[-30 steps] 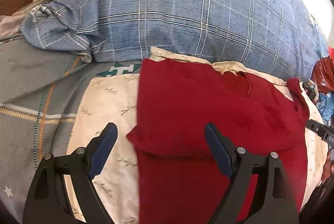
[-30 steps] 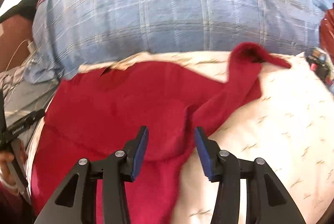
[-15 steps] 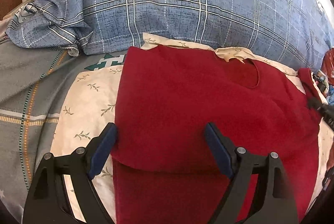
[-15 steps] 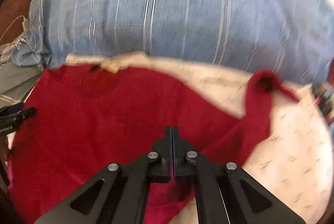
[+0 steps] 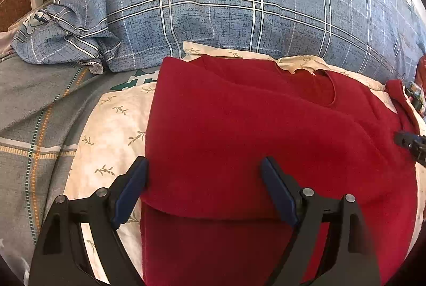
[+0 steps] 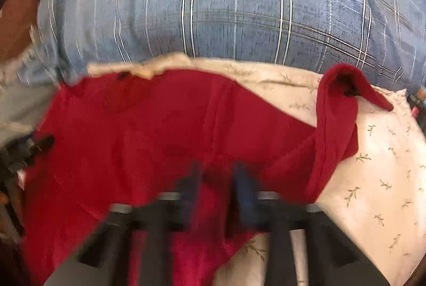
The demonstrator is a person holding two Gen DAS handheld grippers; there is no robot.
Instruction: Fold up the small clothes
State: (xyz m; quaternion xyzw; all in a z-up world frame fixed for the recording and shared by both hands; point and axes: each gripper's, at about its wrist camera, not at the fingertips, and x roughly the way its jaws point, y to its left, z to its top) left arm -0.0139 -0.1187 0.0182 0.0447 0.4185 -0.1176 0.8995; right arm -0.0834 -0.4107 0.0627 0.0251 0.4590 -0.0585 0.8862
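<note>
Red top (image 5: 266, 131), one item — spread over a cream leaf-print cloth (image 5: 111, 120) in front of a blue plaid pillow (image 5: 239, 6), one side already folded in. Left gripper (image 5: 205, 188): jaws wide, straddling the folded edge, nothing clenched. Right gripper (image 6: 215, 179): blurred, jaws just parting slightly from a near-closed pinch, red fabric between them — likely letting go of the fold.

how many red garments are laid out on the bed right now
1: the red garment lies spread on the cream leaf-print pillow, in front of the blue plaid pillow. More may be hidden beyond view.
</note>
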